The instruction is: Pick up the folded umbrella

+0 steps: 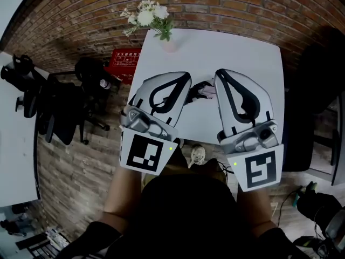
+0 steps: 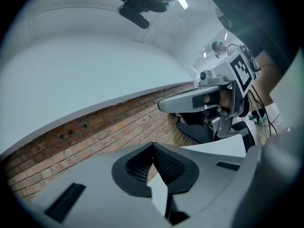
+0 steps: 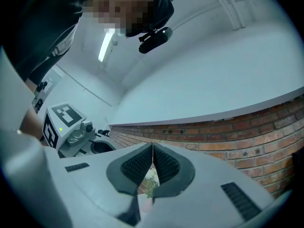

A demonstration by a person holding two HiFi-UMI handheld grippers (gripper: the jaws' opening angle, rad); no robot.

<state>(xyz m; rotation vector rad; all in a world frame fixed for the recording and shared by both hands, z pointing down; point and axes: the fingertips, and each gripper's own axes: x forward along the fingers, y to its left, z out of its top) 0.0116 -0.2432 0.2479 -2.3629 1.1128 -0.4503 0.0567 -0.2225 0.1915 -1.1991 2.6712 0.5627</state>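
The likely slip: either gripper coming down as it is would shove the folded umbrella (image 1: pixel 204 90) across the white worktop (image 1: pixel 259 63) rather than take it, so the jaws must part first. It lies between the two tips, at five o'clock from the flowers (image 1: pixel 151 16), partly hidden. The left gripper (image 1: pixel 185 81) and right gripper (image 1: pixel 220 75) are both pressed fully together, holding and touching nothing.

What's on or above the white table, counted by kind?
Grippers: 2 (left gripper, right gripper)
Umbrella: 1
Bunch of flowers: 1
Total: 4
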